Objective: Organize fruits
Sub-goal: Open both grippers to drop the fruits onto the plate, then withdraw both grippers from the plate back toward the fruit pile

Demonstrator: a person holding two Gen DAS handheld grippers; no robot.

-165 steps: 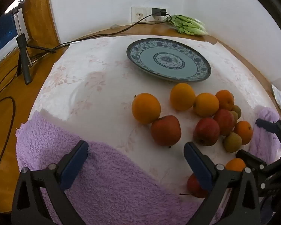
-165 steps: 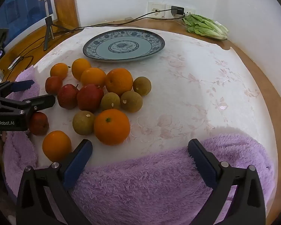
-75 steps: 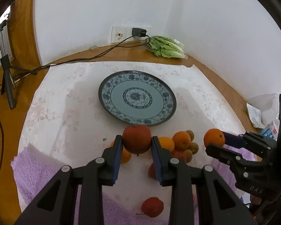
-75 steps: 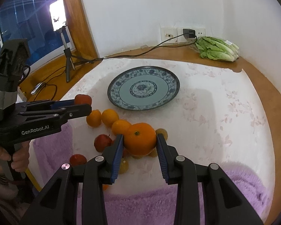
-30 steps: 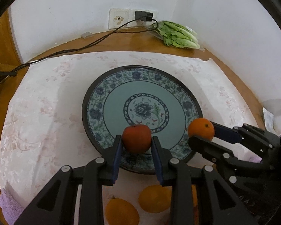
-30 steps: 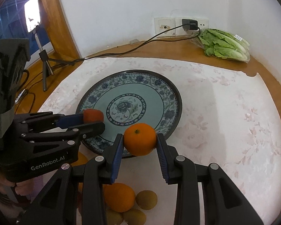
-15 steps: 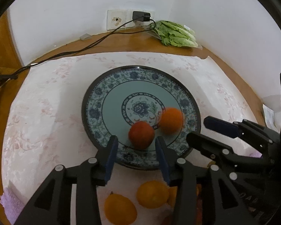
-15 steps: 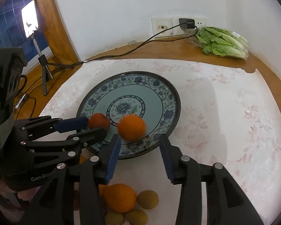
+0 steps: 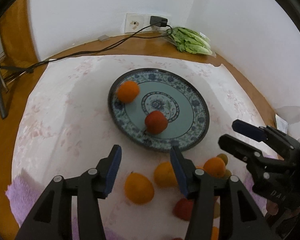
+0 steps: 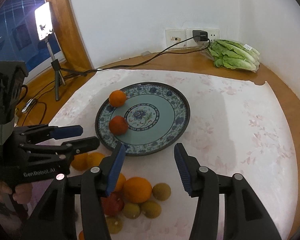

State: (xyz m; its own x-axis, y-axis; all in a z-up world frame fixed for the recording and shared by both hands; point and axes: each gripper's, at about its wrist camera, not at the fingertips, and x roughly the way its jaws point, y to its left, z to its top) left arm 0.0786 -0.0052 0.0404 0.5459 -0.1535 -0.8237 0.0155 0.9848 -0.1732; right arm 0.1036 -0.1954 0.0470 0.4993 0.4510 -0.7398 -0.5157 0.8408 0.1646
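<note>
The left gripper (image 9: pixel 145 170) hangs with its jaws parted and nothing between them; they have just been opening. Beyond its tips, on the blue patterned plate (image 9: pixel 198 108), lies the red apple (image 9: pixel 156 122), near the plate's front left part and clear of the pads. The right gripper (image 10: pixel 148 165) also stands open and empty, its jaws having just been widening, poised over the plate's near rim. The orange (image 10: pixel 117 98) rests at the plate's far left edge, well apart from both tools and apart from the apple. The remaining fruit (image 10: pixel 137 189), oranges, an apple and small brownish ones, sits in a heap on the white cloth (image 10: pixel 240 132) just below the grippers, nearer than the plate. A bag of lettuce (image 10: pixel 234 57) lies at the far right by the wall.
</note>
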